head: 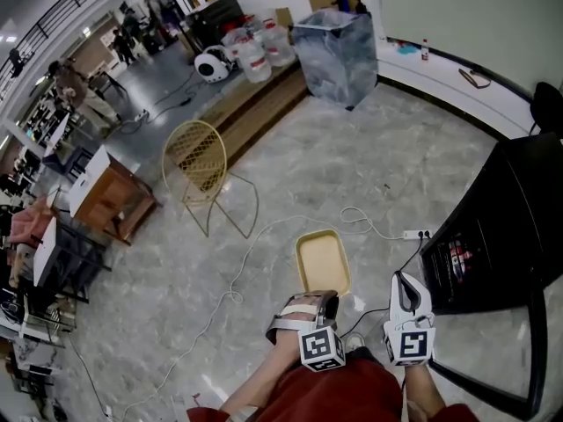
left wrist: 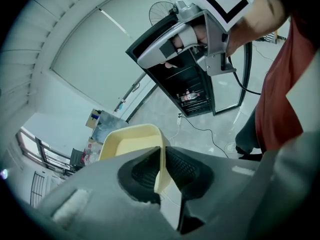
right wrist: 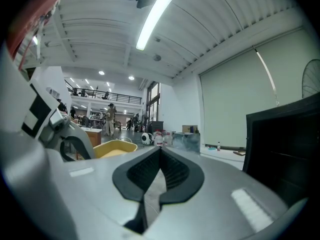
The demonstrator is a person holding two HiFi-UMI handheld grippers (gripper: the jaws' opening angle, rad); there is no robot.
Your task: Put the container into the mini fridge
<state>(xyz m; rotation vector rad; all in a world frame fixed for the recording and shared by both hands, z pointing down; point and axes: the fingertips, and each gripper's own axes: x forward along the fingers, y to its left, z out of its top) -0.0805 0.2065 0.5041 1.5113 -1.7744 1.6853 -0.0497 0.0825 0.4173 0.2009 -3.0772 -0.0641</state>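
Above the marble floor (head: 396, 165), the left gripper (left wrist: 161, 171) pinches the yellow container (head: 323, 262) by its thin wall; it is probably light, stiff plastic. The right gripper (right wrist: 159, 166) alongside is closed and empty.

The container (head: 322, 262) hangs over the floor (head: 369, 156) straight ahead, its near rim between the left tongs (head: 308, 306). The right tongs (head: 405, 281) sit just to the right of them, empty, between the container and the mini fridge (head: 501, 227). The fridge stands on the floor at the right. A power strip (head: 415, 234) lies just beside the fridge's front. A chair (head: 198, 161) stands farther ahead on the left.
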